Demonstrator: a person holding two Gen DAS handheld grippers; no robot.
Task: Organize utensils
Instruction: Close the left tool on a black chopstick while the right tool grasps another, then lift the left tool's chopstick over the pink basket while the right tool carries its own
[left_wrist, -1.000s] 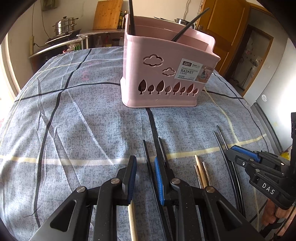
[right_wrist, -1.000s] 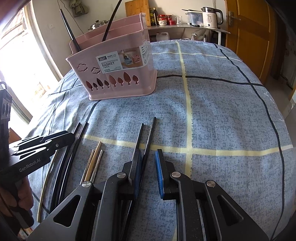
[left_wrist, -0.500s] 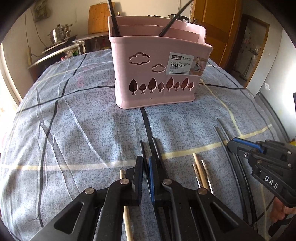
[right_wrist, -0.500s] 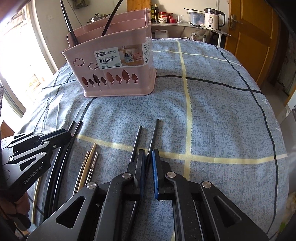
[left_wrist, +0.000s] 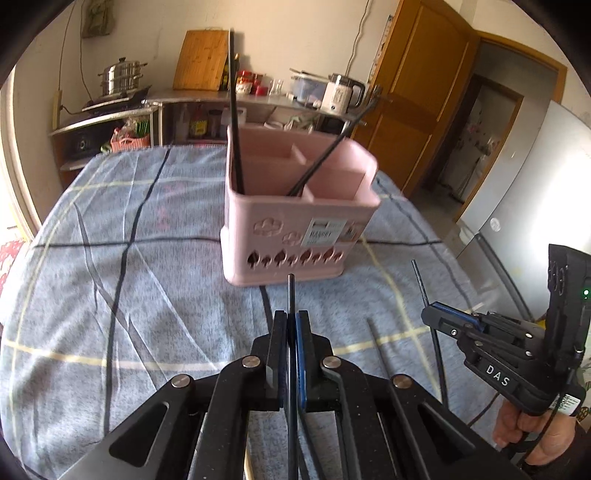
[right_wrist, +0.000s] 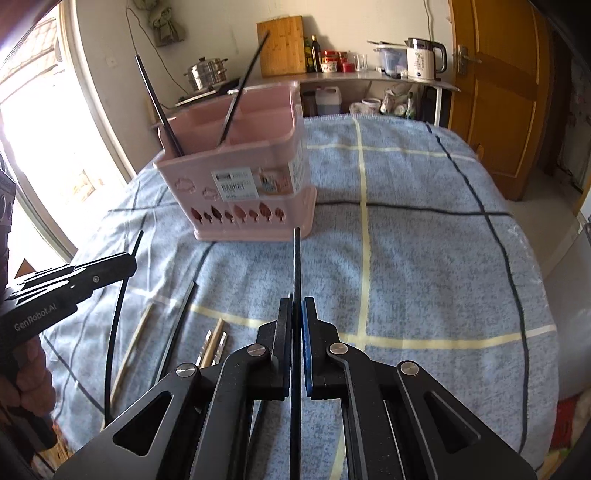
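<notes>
A pink utensil basket (left_wrist: 299, 206) (right_wrist: 240, 184) stands on the blue checked cloth, with two black chopsticks leaning in its compartments. My left gripper (left_wrist: 291, 317) is shut on a black chopstick (left_wrist: 291, 291) and holds it lifted, tip towards the basket. My right gripper (right_wrist: 296, 302) is shut on another black chopstick (right_wrist: 296, 258), also lifted. The right gripper also shows at the right of the left wrist view (left_wrist: 430, 314). The left gripper shows at the left of the right wrist view (right_wrist: 125, 262).
Loose chopsticks lie on the cloth: wooden and metal ones (right_wrist: 214, 343), a pale one (right_wrist: 133, 350), a dark one (left_wrist: 373, 332). A shelf with a kettle (right_wrist: 421, 62), pot and cutting board stands behind. A wooden door (right_wrist: 498, 92) is at the right.
Both grippers have closed on a black chopstick each and lifted them off the cloth. Both have tilted up, so the basket's open top now shows.
</notes>
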